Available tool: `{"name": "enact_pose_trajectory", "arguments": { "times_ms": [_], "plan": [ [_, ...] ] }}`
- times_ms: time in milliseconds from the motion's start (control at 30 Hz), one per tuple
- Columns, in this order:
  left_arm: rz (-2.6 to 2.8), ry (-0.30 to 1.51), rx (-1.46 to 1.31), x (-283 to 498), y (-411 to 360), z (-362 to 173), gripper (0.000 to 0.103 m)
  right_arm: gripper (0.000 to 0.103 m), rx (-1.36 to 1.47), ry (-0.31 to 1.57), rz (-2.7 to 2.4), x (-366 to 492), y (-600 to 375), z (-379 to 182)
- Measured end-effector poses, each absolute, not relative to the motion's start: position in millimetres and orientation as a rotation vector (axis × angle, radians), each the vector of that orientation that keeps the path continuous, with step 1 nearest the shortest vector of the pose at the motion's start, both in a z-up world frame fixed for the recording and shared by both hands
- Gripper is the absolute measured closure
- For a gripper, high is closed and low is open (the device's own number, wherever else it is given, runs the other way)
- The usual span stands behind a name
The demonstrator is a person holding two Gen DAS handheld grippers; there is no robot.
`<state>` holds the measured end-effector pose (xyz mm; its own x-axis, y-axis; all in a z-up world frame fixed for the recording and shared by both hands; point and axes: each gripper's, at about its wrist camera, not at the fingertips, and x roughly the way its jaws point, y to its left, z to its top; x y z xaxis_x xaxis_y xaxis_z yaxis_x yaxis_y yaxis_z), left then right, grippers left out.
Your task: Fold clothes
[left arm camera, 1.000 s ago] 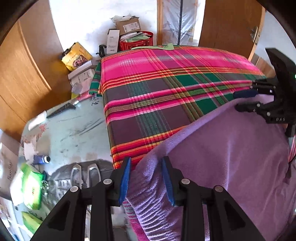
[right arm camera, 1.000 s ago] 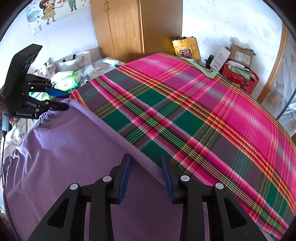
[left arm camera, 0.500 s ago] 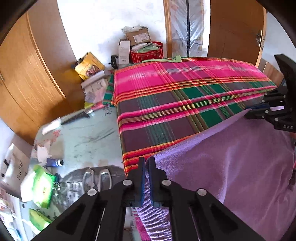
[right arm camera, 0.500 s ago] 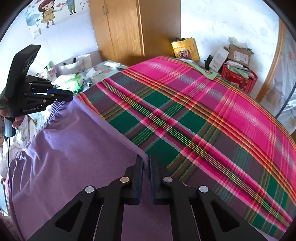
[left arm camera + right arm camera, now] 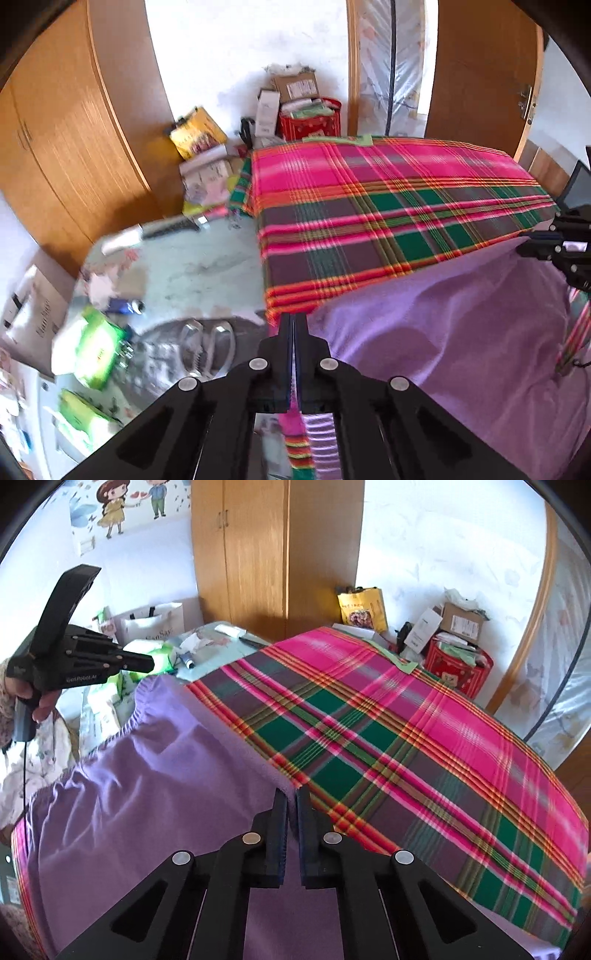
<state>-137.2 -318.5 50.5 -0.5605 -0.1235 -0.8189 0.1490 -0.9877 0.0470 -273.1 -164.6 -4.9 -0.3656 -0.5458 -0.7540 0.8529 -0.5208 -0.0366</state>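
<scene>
A purple garment (image 5: 443, 325) with a gathered elastic edge lies on the near part of a bed covered by a pink and green plaid cloth (image 5: 369, 206). My left gripper (image 5: 294, 318) is shut on the garment's left corner, with ribbed purple fabric hanging below the pads. My right gripper (image 5: 291, 794) pinches the far edge of the garment (image 5: 147, 775), its jaws closing the last bit with cloth between the pads. Each gripper shows in the other's view: the right gripper (image 5: 522, 243) at the far right, the left gripper (image 5: 149, 662) at the upper left. The edge between them is held up, slightly slack.
A wooden wardrobe (image 5: 273, 554) stands behind the bed. Cardboard boxes and a red basket (image 5: 314, 122) sit by the far wall. A cluttered low table (image 5: 184, 266) with green packs (image 5: 96, 350) is left of the bed, shoes (image 5: 207, 347) below. A person's hand (image 5: 37, 701) holds the left gripper.
Both grippers went from open around the garment's edge to shut on it. Both then rose, lifting the purple edge off the plaid cloth.
</scene>
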Motion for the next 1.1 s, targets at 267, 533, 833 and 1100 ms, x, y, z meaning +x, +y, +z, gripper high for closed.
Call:
{"name": "enact_pose_trajectory", "arguments": {
  "times_ms": [267,533,833,1100],
  "plan": [
    [-2.739,-0.064,1.408,-147,-299,56,0.074,0.098,0.902,0.521,-1.974,-274,-163,-10],
    [-2.692,-0.481,1.506,-159,-259,38,0.072,0.098,0.916,0.506,-1.962,-273,-162,-15],
    [-2.669,-0.601,1.488,-172,-258,34,0.072,0.098,0.932,0.502,-1.946,-275,-161,-19],
    [-2.592,-0.701,1.615,-185,-254,10,0.073,0.098,0.938,0.489,-1.947,-274,-162,-21]
  ]
}}
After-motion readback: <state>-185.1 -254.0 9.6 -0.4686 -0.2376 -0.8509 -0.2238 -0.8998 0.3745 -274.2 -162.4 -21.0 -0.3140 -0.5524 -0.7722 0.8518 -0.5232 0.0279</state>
